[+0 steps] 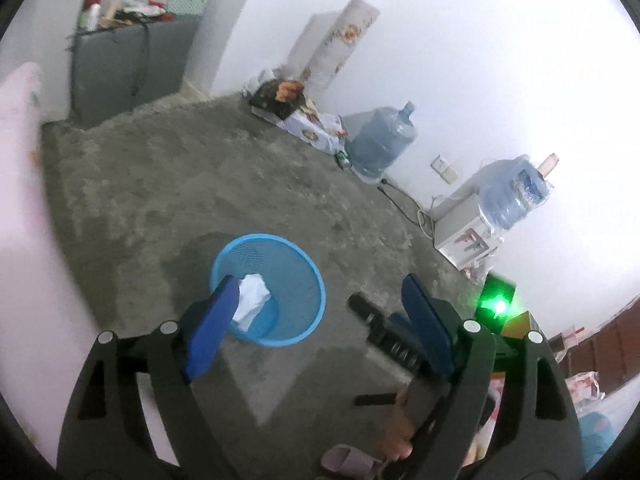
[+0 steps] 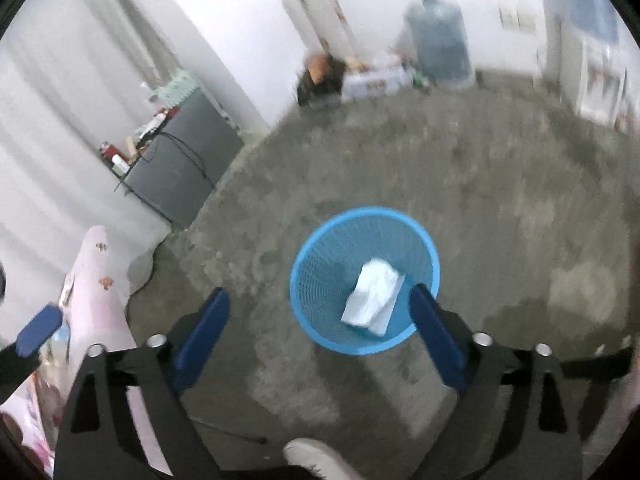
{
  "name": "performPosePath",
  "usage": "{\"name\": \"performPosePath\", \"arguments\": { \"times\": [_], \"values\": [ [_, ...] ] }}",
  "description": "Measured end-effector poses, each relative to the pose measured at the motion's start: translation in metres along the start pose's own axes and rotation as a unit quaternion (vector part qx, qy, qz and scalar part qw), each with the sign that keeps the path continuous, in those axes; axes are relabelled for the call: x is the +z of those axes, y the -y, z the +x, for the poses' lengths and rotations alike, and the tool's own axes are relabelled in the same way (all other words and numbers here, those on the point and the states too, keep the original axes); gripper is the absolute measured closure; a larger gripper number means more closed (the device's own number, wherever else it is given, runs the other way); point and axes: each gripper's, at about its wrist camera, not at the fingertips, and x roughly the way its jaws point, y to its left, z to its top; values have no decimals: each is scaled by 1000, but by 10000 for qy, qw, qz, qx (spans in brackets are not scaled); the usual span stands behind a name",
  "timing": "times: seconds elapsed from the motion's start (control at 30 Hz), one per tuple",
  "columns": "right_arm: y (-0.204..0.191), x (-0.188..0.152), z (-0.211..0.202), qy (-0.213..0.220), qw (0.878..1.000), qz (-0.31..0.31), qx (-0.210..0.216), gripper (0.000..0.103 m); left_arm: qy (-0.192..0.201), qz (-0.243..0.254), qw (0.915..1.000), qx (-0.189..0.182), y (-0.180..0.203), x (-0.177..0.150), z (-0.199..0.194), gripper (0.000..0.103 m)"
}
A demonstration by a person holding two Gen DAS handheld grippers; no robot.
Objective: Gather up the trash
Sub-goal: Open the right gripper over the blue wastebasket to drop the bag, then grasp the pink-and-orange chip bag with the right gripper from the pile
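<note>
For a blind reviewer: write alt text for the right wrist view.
A blue mesh wastebasket stands on a grey concrete floor with crumpled white paper inside it. The right tool is above it, blue fingers spread wide and holding nothing. A grey cabinet and a water jug stand by the white walls behind.

Each gripper, the left gripper [image 1: 316,304] and the right gripper [image 2: 320,312], was a black frame with triangular cut-outs and round silver screws [image 1: 168,326] at the pivots, carrying two flat, dark blue fingers [image 2: 436,336]. The person wore a pale slipper [image 1: 348,460] and a white shoe [image 2: 316,458].
</note>
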Motion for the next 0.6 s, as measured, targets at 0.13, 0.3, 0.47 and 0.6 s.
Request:
{"name": "performPosePath", "arguments": {
  "times": [0.13,0.3,0.47,0.6],
  "values": [
    [-39,-5,-34,214,9978,-598,-178,7,386,-104,9989,264,-16,-25,-69,20],
    [-86,-22,-56,298,9879,-1437,-509,7,796,-387,9944,573,-47,-64,-145,19],
    [-139,-44,-89,580,9721,-2227,-459,7,986,-461,9876,1130,-81,-99,-203,16],
    [-171,-57,-115,896,9608,-2624,63,7,1267,-705,9765,1592,-110,-127,-250,13]
  ]
}}
